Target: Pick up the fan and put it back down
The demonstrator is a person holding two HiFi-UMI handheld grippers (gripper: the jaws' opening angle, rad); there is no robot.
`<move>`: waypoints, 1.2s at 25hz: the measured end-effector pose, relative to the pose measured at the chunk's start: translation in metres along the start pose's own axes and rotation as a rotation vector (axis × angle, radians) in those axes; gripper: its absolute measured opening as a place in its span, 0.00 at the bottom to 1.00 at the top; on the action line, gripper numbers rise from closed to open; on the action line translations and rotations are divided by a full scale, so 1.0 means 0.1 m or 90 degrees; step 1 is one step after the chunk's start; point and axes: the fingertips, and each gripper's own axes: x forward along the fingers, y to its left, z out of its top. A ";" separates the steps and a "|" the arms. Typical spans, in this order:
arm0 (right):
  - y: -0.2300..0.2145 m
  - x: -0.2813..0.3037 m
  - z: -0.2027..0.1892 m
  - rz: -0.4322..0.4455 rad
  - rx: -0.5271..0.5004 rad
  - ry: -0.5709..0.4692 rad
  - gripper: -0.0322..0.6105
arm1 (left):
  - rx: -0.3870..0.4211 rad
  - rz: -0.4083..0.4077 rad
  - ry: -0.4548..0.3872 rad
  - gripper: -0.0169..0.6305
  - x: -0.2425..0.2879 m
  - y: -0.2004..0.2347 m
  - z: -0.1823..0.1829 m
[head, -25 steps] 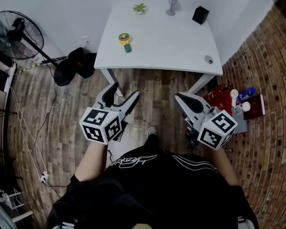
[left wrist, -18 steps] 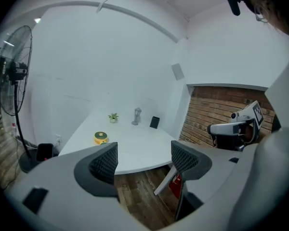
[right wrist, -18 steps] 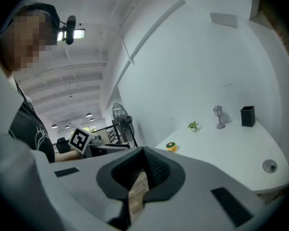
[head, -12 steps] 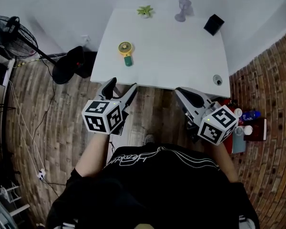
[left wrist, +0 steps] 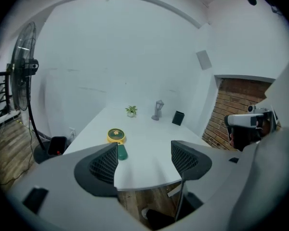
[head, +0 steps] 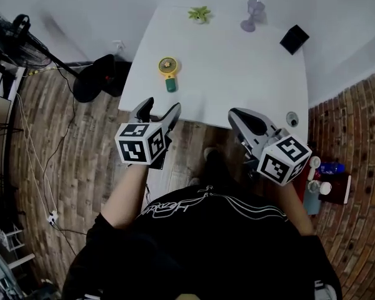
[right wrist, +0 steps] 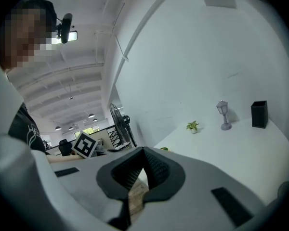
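White tabletop point(head: 237, 61) is sitting upper centre, with the yellow fan point(head: 167, 69) lying untouched on its left side. Left tool point(head: 161, 108) is hovering below it with jaws apart, right tool point(head: 236, 114) pinched together and empty. Pickup not yet started.

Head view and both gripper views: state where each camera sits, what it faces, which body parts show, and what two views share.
Head view: on the head, looking down at the table; left gripper, right gripper, forearms show.
Left gripper view: rides that gripper, faces the fan; jaws apart.
Right gripper view: faces wall and table; jaws together.
Shared: the plant.
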 end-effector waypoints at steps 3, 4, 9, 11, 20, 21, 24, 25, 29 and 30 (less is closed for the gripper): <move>-0.15 0.17 0.08 0.019 -0.004 0.016 0.05 | -0.006 0.026 0.006 0.56 0.17 0.09 0.05; -0.21 0.23 0.11 0.025 -0.005 0.021 0.05 | -0.007 0.034 0.008 0.56 0.23 0.11 0.06; -0.51 0.47 0.22 0.044 -0.003 0.037 0.05 | -0.020 0.071 0.024 0.56 0.52 0.26 0.07; -0.63 0.55 0.27 0.048 -0.003 0.044 0.05 | -0.025 0.085 0.033 0.56 0.64 0.33 0.05; -1.03 0.80 0.45 0.060 -0.015 0.069 0.05 | -0.026 0.132 0.076 0.56 1.14 0.56 -0.09; -1.07 0.81 0.47 0.060 -0.016 0.071 0.05 | -0.024 0.139 0.081 0.56 1.19 0.58 -0.11; -1.23 0.85 0.51 0.057 -0.018 0.075 0.05 | -0.019 0.158 0.098 0.56 1.34 0.65 -0.18; -1.27 0.87 0.53 0.057 -0.018 0.076 0.05 | -0.019 0.164 0.102 0.56 1.39 0.68 -0.20; -1.36 0.96 0.53 0.065 -0.019 0.083 0.05 | -0.026 0.195 0.115 0.56 1.54 0.82 -0.28; -1.38 0.97 0.52 0.068 -0.019 0.086 0.05 | -0.029 0.202 0.121 0.56 1.56 0.86 -0.31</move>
